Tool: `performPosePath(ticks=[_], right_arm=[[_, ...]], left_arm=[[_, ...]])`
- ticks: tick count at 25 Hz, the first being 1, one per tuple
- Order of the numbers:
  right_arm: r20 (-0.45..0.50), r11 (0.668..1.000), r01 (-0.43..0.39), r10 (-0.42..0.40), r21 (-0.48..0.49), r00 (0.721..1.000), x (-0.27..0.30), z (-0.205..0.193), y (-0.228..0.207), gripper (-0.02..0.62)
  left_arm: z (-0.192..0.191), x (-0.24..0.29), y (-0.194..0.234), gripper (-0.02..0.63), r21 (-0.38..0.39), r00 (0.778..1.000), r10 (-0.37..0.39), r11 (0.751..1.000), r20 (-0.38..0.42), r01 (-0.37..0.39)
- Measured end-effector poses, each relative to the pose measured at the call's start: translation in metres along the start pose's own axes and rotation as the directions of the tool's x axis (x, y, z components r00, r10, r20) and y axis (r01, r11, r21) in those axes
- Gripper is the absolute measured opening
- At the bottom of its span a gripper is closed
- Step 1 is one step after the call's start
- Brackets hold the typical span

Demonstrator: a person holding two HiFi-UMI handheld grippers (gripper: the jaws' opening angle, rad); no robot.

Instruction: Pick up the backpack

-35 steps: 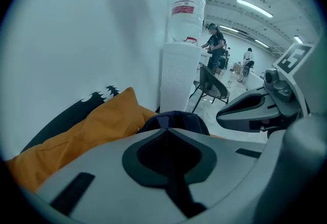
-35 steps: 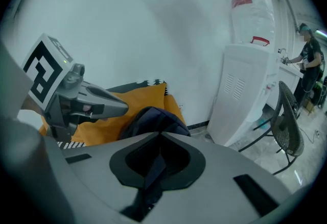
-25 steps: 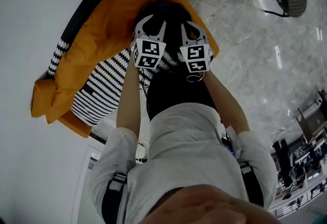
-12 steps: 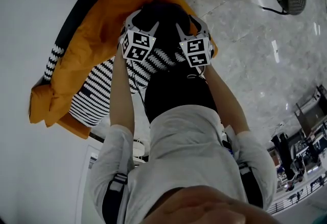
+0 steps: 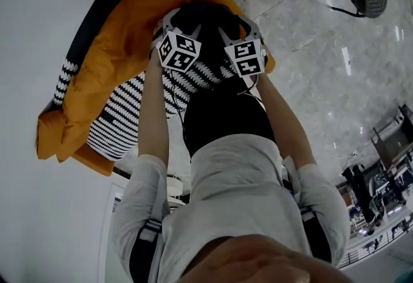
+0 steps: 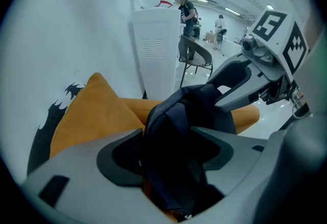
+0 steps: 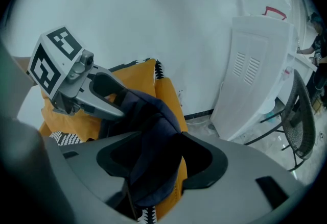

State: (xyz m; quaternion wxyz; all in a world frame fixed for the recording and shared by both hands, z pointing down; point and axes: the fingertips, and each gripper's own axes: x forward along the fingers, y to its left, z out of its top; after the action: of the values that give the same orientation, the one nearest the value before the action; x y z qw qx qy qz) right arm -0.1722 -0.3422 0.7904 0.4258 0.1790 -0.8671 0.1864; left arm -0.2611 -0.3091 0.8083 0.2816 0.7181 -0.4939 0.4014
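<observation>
**Fig. Both tongs astride the backpack, neither one gripping: risks at the grasp**

My left tongs (image 6: 168, 149) and right tongs (image 7: 156, 159) point steeply down, side by side, onto the dark backpack (image 5: 205, 17). The backpack lies on an orange cushion (image 5: 122, 43) near the cushion's edge, with the floor (image 5: 310, 49) beyond. The jaws of both tongs are opening and stand wide. A bunched ridge of backpack fabric rises between each pair. In the left gripper view it nearly fills the gap. In the right gripper view a gap shows beside one pad. As I read it, no pad is pressing yet, so nothing is held.

Likely failures, judged from this pose:

- **Thin bite.** What sits between my jaws looks like loose cloth, not a strap or seam. If I close on a shallow fold, the fabric may pull through the pads once the backpack's weight comes on.
- **Cushion caught too.** Orange shows just under the fabric at the base of both jaws. If I close too low, I could pinch the cushion and drag it up with the backpack.
- **Uneven lift.** If one pair takes more fabric than the other, the backpack would hang tilted and could slip from the weaker grip.
- **Slide off.** If I nudge the backpack without gripping it, it could go over the cushion's edge to the floor.
</observation>
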Motion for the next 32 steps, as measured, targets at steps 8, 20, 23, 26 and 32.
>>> performPosePath(ticks=[8, 20, 23, 26, 32], right_arm=[[0.005, 1.0, 0.015, -0.015, 0.016, 1.0, 0.005, -0.002, -0.003, 0.238], [0.052, 1.0, 0.02, -0.02, 0.005, 0.998, -0.004, -0.007, 0.006, 0.103], [0.065, 1.0, 0.016, -0.016, -0.003, 0.998, -0.015, -0.007, 0.019, 0.083], [0.088, 1.0, 0.018, -0.017, -0.007, 0.996, -0.019, -0.012, 0.022, 0.074], [0.119, 1.0, 0.008, -0.005, -0.024, 0.993, -0.026, -0.014, 0.037, 0.072]], left_arm=[[-0.003, 0.004, 0.003, 0.276, 0.076, 0.995, 0.096, 0.993, -0.015, -0.094], [-0.008, -0.016, -0.014, 0.129, 0.056, 0.987, 0.158, 0.986, 0.039, -0.16], [-0.011, -0.033, -0.019, 0.101, 0.034, 0.981, 0.185, 0.982, 0.051, -0.187], [-0.016, -0.042, -0.026, 0.083, -0.03, 0.981, 0.18, 0.984, 0.067, -0.178], [-0.028, -0.057, -0.032, 0.083, -0.148, 0.979, 0.183, 0.975, 0.093, -0.168]])
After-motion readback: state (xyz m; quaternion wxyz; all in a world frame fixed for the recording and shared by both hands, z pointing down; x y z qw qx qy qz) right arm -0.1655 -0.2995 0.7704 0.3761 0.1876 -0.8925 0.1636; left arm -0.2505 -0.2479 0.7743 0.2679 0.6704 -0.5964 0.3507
